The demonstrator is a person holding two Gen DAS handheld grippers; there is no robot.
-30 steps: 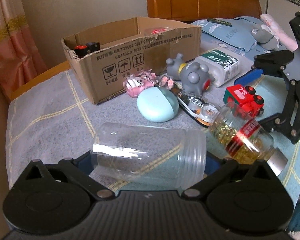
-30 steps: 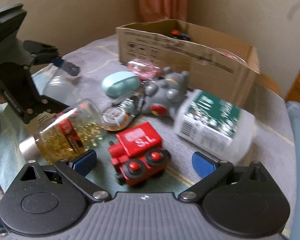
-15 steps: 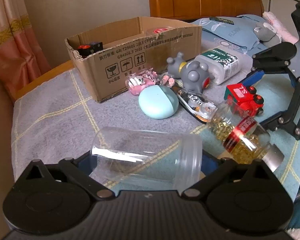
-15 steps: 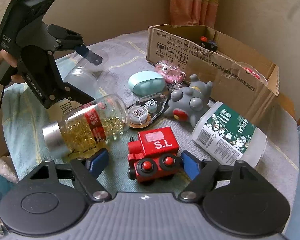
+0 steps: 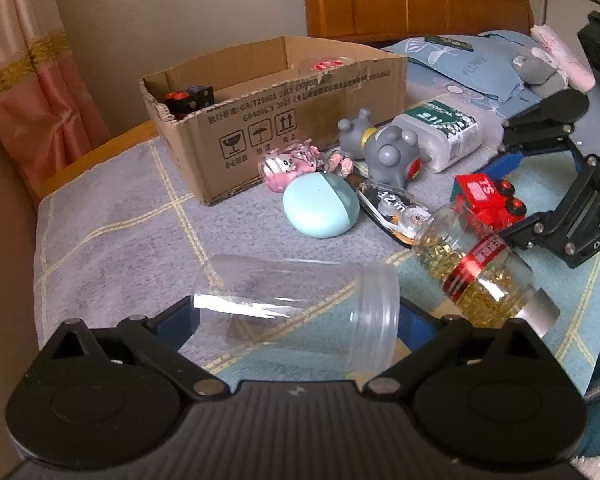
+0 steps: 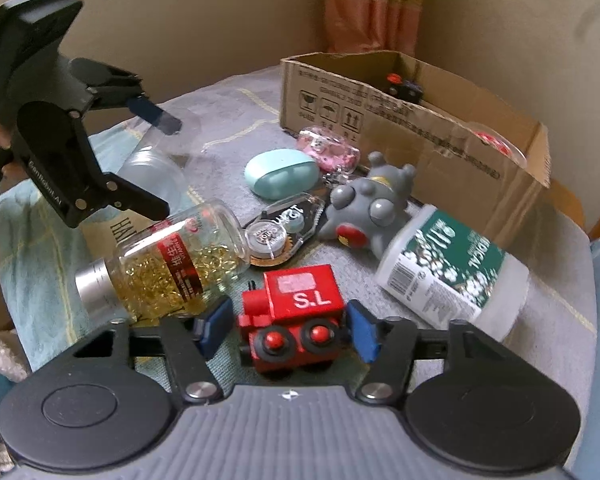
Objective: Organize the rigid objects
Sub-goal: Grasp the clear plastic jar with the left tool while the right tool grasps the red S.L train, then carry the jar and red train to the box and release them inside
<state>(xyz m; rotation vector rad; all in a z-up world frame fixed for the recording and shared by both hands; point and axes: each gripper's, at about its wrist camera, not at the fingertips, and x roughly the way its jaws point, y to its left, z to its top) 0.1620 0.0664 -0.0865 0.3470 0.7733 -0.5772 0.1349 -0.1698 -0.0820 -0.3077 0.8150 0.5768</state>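
In the left wrist view our left gripper [image 5: 296, 320] stands wide around the lying clear plastic jar [image 5: 296, 312], blue pads beside its ends, not visibly pressing; closing could slip on the smooth wall and roll it into the capsule-filled glass bottle [image 5: 476, 276]

In the right wrist view our right gripper [image 6: 288, 330] has just closed onto the red wooden toy train [image 6: 296, 316], on the cloth before the cardboard box [image 6: 420, 136]; this low, shallow pinch may let it twist free when lifted
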